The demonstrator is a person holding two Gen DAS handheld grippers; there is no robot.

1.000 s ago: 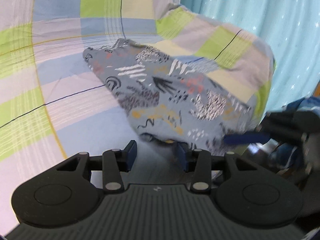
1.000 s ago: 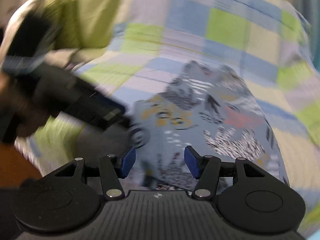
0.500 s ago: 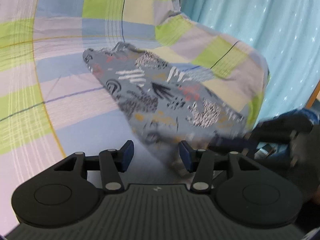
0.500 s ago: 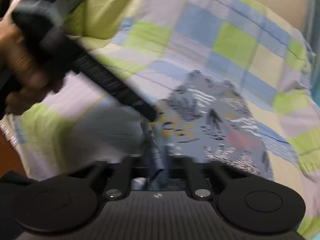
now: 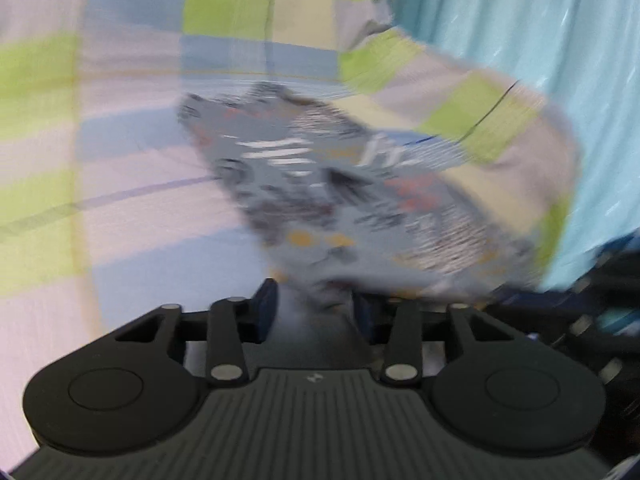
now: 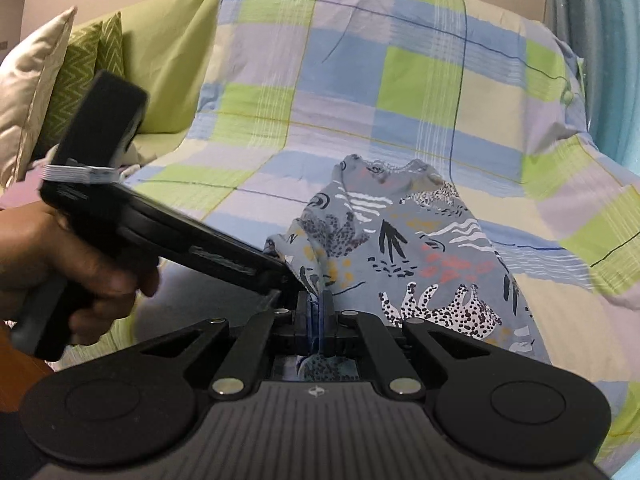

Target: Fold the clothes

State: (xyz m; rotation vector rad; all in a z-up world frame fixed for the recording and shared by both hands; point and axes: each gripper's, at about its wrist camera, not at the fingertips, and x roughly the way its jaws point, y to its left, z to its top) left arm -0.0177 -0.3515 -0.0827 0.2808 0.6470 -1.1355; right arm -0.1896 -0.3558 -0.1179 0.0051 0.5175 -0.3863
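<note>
Garment [image 6: 416, 248] lengthwise, neckline away.

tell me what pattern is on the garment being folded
Grey-blue garment with spotted leopards, white stripes and coral and mustard marks; clearest in the right wrist view.

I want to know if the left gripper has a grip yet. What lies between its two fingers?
In the left wrist view, the near edge of the printed garment lies between the left gripper fingers, which are apart; blur hides contact.

pillows [image 6: 60, 92] far left, curtain [image 5: 520, 40] right
</note>
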